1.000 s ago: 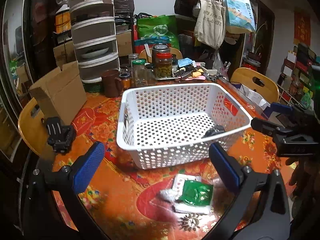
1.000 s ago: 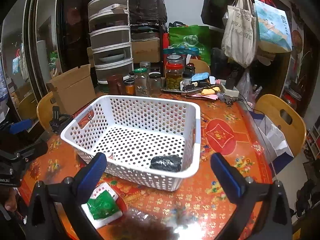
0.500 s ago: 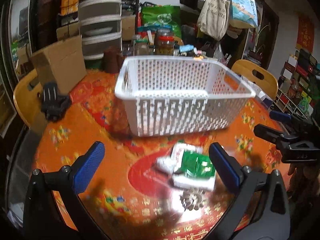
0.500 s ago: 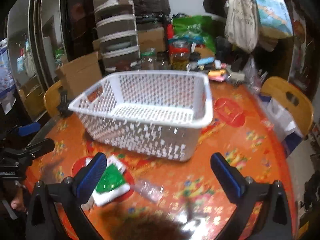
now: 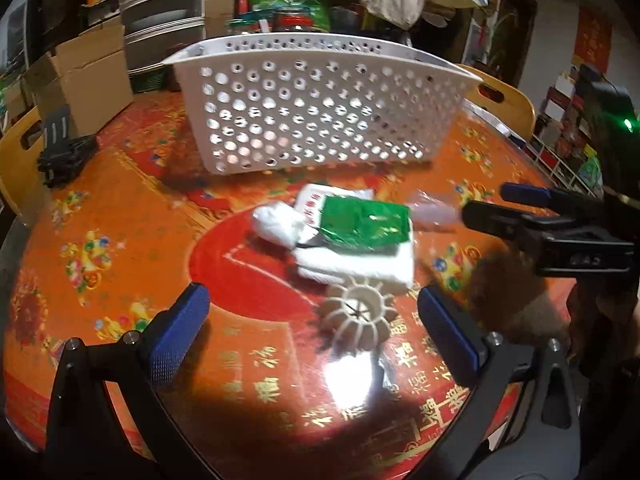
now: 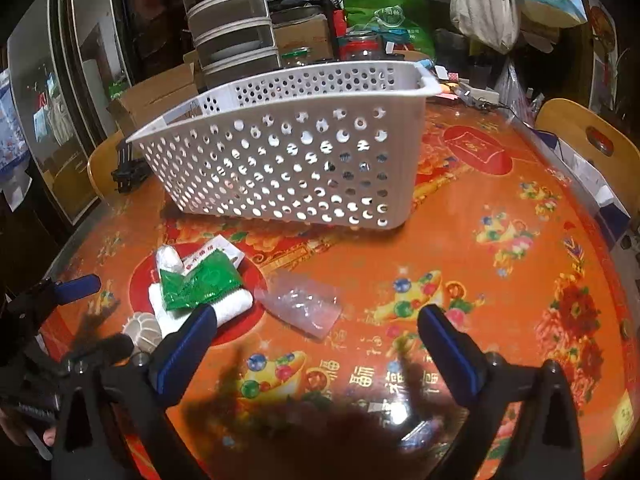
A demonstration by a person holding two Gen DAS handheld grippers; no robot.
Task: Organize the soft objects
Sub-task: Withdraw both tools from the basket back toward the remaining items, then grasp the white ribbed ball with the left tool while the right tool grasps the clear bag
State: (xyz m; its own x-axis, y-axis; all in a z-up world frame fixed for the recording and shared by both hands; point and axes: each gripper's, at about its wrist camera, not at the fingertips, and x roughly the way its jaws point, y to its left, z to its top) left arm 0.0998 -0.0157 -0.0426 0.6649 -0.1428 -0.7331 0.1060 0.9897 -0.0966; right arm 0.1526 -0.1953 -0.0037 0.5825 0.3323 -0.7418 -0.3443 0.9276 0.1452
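A white perforated basket [image 5: 320,120] [image 6: 288,160] stands on the orange table. In front of it lies a pile: a green foil packet [image 5: 366,224] [image 6: 200,284] on a folded white cloth [image 5: 360,264] [image 6: 232,306], a white roll [image 5: 276,226] [image 6: 168,258] and a white sachet [image 5: 312,204] [image 6: 216,250]. A cream ribbed round piece [image 5: 356,316] [image 6: 144,328] and a clear plastic bag [image 6: 304,304] [image 5: 434,212] lie beside it. My left gripper [image 5: 316,328] is open, low over the ribbed piece. My right gripper [image 6: 316,340] is open, just short of the clear bag.
A cardboard box [image 5: 80,80], a stack of grey drawers [image 6: 228,28], jars and bags crowd the far side. A black mount [image 5: 64,148] lies at the left table edge. Wooden chairs [image 6: 588,136] stand around the table.
Both grippers have dropped lower and moved in toward the pile in front of the basket. The basket now shows side-on, its inside hidden. Both stay open.
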